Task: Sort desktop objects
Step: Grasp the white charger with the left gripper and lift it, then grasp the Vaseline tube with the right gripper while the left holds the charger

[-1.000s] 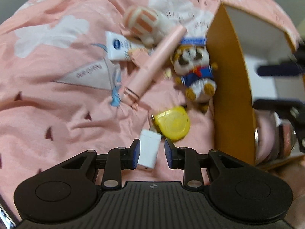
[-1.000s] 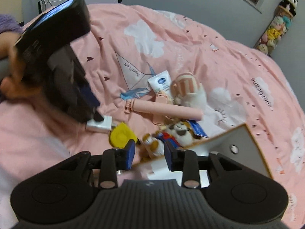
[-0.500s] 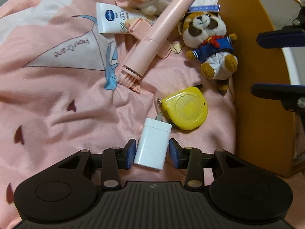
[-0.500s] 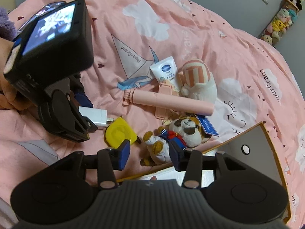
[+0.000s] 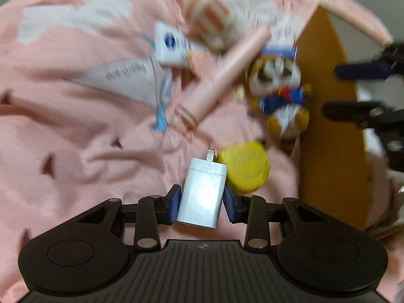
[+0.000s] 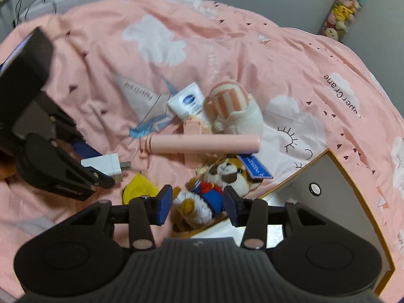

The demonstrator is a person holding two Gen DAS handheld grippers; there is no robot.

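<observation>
Charger sits between closing left gripper jaws, pads touching

Soft, even indoor light, no hard shadows. The left wrist view is smeared by motion blur; only the white charger stays fairly crisp, with glare. Beyond it the bedspread bends toward dark fisheye corners.

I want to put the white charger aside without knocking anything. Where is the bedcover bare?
Bare bedcover lies left of the cream tube and beyond the striped plush. It is crowded from the pink stick to the yellow tape measure, dog plush and box.
</observation>
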